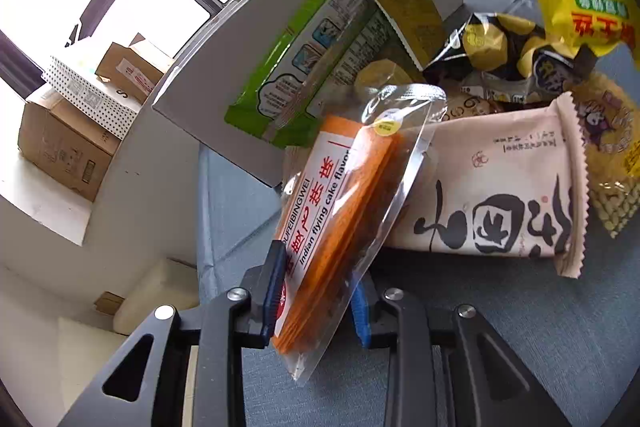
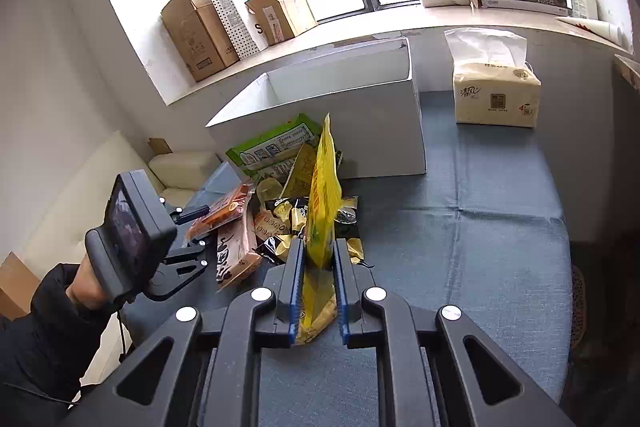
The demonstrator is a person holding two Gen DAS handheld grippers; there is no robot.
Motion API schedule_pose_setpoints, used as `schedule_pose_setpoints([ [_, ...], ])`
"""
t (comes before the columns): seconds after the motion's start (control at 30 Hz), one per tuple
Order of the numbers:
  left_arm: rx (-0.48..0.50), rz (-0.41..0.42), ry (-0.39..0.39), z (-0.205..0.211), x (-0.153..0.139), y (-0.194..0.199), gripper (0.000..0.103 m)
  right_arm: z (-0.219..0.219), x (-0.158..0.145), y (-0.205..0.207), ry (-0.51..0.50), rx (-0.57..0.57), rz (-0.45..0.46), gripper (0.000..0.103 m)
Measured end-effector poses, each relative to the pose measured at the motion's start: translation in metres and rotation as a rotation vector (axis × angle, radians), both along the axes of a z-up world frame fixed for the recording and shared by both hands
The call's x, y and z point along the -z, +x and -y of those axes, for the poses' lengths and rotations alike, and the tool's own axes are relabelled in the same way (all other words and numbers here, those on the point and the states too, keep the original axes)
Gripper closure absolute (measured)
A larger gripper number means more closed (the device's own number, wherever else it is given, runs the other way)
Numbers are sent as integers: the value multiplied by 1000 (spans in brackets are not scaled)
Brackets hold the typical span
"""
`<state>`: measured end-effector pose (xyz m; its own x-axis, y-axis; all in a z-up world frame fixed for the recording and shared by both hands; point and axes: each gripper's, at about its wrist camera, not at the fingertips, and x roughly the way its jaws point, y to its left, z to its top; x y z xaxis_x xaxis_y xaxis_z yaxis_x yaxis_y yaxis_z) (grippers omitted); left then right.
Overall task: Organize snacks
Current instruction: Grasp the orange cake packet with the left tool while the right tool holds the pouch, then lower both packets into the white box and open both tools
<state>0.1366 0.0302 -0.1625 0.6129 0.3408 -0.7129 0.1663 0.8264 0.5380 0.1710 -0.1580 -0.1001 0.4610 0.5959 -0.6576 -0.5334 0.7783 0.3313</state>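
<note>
Left hand-held gripper point(image 1: 316, 291) clamped on orange cracker packet point(image 1: 344, 211); right hand-held gripper point(image 2: 316, 287) clenched on yellow snack bag point(image 2: 322, 195), above snack pile on worktop point(image 2: 480, 227).

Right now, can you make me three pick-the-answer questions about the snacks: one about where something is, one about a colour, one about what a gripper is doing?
1. Where is the white box?
A. Behind the snack pile
B. On the window sill
C. On the sofa

2. What colour is the packet between the right gripper fingers?
A. Blue
B. Yellow
C. Pink

3. What is the left gripper doing?
A. Open, holding nothing
B. Gripping the tissue pack
C. Gripping the orange cake packet

Answers: 1 A, the box stands on the blue cloth just past the pile. 2 B, the gripped packet is bright yellow. 3 C, its fingers press both sides of the orange packet.
</note>
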Motion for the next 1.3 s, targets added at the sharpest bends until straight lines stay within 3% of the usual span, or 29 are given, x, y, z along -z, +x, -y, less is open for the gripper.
schedule_pose_setpoints([
  [0.13,-14,29,-141,-21,-30,-11,80,-2,1,1,-20,5,1,89],
  [0.23,-32,52,-322,-41,-57,-20,88,-3,-1,3,-26,12,-4,89],
  [0.33,-35,73,-475,-54,-78,-29,89,-7,-5,3,-35,7,6,89],
  [0.57,-55,34,-650,-53,-63,-33,89,-24,4,18,-87,0,-45,88],
  [0.77,-57,28,-693,-51,-56,-34,89,-38,23,40,-117,8,-97,76],
  [0.93,-51,40,-702,-53,-60,-36,89,-56,33,44,-107,-20,-115,78],
  [1.03,-55,44,-700,-55,-61,-37,89,-68,31,35,-157,-33,-57,81],
  [1.3,-39,99,-737,-58,-84,-48,89,-57,-4,20,-113,-16,26,82],
])
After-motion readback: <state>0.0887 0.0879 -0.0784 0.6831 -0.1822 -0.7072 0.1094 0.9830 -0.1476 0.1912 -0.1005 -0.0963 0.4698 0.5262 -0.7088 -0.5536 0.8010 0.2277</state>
